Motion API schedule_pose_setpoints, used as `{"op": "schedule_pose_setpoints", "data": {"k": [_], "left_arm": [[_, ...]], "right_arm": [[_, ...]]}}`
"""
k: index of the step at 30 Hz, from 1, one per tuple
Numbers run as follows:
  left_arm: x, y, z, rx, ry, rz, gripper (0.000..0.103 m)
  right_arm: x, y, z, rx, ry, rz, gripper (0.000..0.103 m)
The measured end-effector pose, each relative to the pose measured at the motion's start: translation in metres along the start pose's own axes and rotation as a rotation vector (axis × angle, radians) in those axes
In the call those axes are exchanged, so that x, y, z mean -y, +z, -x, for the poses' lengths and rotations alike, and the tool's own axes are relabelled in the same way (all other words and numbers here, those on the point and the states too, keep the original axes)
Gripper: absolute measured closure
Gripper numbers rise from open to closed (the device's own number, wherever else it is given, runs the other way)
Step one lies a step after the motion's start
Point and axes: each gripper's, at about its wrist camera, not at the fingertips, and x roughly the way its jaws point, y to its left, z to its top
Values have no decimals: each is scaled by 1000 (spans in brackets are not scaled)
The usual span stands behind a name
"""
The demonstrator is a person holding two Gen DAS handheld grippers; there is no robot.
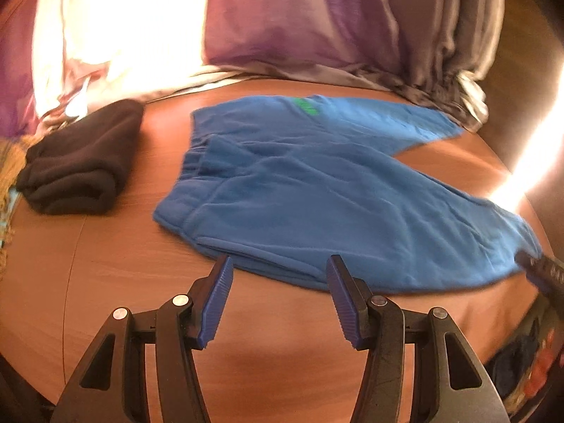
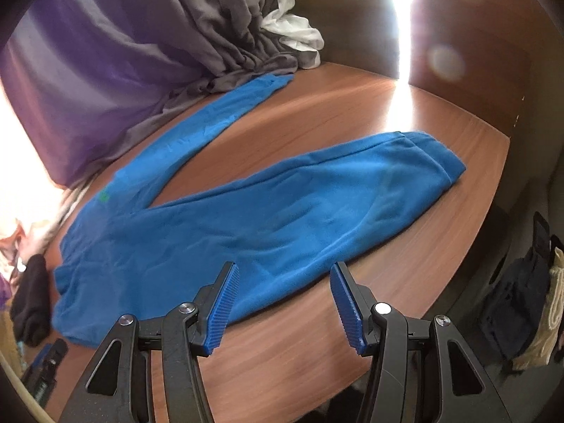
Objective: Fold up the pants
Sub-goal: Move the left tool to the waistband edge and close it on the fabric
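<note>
Blue sweatpants lie spread flat on the wooden table, waistband to the left and legs apart in a V. In the right wrist view the pants show both legs, the near leg's cuff far right. My left gripper is open and empty, just above the near edge of the pants by the waist. My right gripper is open and empty, over the near edge of the near leg. The left gripper shows at the lower left of the right wrist view.
A folded black garment lies left of the waistband. Purple and grey curtains hang along the table's far edge, grey folds touching the far leg. Strong glare comes from the window. A dark bag sits off the table's right edge.
</note>
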Motion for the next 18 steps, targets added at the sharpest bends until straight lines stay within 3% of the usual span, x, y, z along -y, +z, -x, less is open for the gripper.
{"op": "schedule_pose_setpoints", "data": {"k": [5,11,18], "left_arm": [[-16,3,-13,15,72,102,50],[-26,4,-26,57,150,114,50],[-31,0,-45,33,181,116,50]], "right_arm": [[-8,-4,-17,4,-23,-3,49],[-14,-8,-23,70,-74,-46,49],[-13,-18,-33,67,-105,-97,49]]}}
